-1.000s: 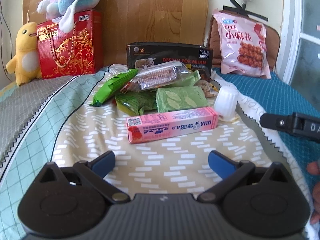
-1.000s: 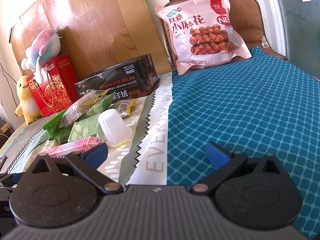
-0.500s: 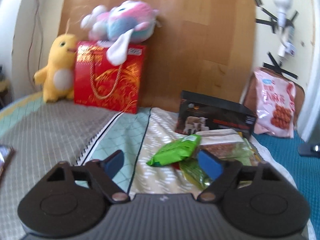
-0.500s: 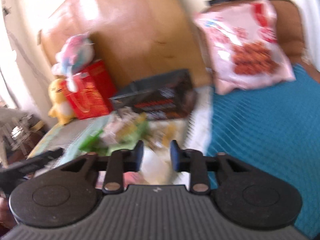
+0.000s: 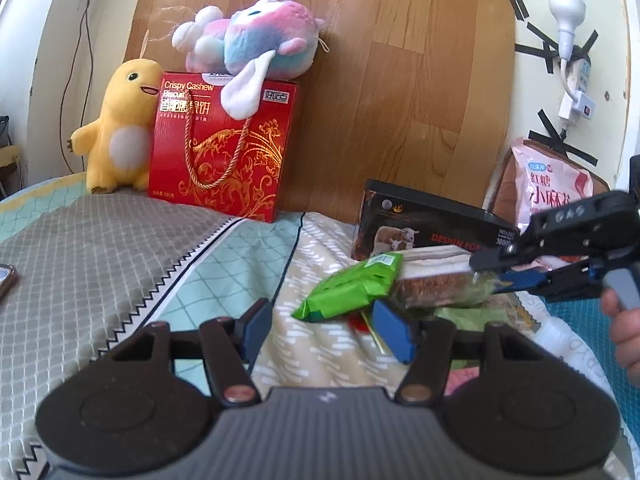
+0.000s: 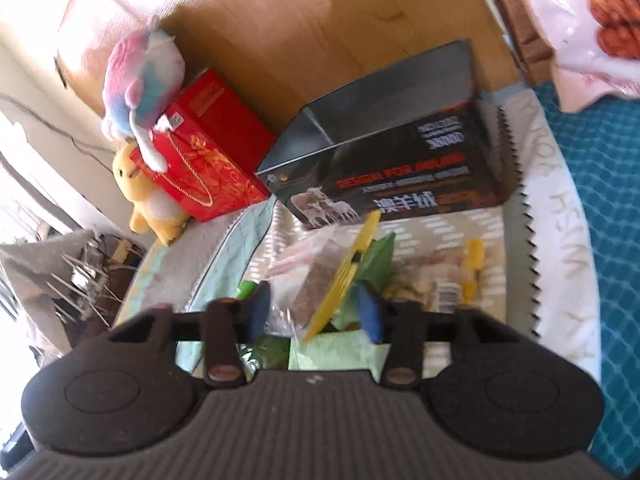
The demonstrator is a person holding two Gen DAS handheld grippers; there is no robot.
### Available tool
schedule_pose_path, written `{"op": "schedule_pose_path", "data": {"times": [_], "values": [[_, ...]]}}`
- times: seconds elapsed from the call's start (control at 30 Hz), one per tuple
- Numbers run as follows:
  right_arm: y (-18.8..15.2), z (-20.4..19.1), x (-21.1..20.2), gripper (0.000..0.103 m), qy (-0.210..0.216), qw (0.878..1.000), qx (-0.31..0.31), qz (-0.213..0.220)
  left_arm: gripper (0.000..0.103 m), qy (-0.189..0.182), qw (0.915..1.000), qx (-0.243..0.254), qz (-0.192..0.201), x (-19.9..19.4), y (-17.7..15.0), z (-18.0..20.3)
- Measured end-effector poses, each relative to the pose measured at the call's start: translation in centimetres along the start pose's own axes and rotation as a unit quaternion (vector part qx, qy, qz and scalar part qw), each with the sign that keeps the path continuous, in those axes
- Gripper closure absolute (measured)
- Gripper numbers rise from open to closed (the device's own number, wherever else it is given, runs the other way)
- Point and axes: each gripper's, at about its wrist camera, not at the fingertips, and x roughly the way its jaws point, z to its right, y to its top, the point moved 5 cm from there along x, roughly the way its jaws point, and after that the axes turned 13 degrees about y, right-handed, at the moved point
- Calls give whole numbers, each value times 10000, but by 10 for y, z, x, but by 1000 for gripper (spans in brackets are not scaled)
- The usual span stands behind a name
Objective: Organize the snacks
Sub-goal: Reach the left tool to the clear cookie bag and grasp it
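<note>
Clear plastic crackles: the right gripper clamps the transparent packet of brown bars atop the snack pile on the patterned bedspread. The left gripper, empty, is closing. Next: lift it clear, gently.

bed, snack packets, red box, black box
</note>
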Motion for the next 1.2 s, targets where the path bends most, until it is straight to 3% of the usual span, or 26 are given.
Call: {"op": "schedule_pose_path", "data": {"times": [0.17, 0.27, 0.33, 0.4, 0.53, 0.6, 0.67, 0.7, 0.77, 0.87, 1.03, 1.2], "values": [[6, -26, -27, 83, -274, 9962, -813, 134, 44, 1, 9999, -108, -3, 0, 0, -4], [7, -52, -55, 83, -686, 9815, -1775, 213, 41, -4, 9998, -179, 20, -2, 0, -7], [-2, -75, -67, 83, -1011, 9567, -2725, 151, 37, -63, 9996, -261, 48, -4, 1, -9], [-22, -97, -69, 86, -1244, 9217, -3673, -100, 33, -124, 9992, -368, 29, -4, 2, -12], [-76, -128, -50, 87, -1126, 8613, -4901, -727, 30, -266, 9976, -635, -110, -2, 4, -21], [-101, -134, -36, 85, -940, 8474, -5132, -979, 29, -299, 9968, -732, -149, -1, 3, -25], [-115, -133, -18, 80, -783, 8452, -5155, -1175, 29, -293, 9966, -743, -182, -1, 3, -26], [-119, -131, -10, 71, -764, 8443, -5155, -1244, 29, -293, 9968, -720, -199, -1, 2, -26], [-120, -127, -1, 62, -765, 8492, -5051, -1336, 29, -299, 9971, -667, -211, -1, 2, -24], [-106, -121, -13, 56, -662, 8732, -4665, -1246, 27, -334, 9971, -655, -170, -3, 1, -24], [-81, -106, -68, 49, -727, 9176, -3859, -619, 27, -543, 9950, -785, -290, -1, 1, -26], [-84, -77, -97, 49, -920, 9383, -3305, -445, 29, -1201, 9848, -900, -871, 7, 1, -29]]}}
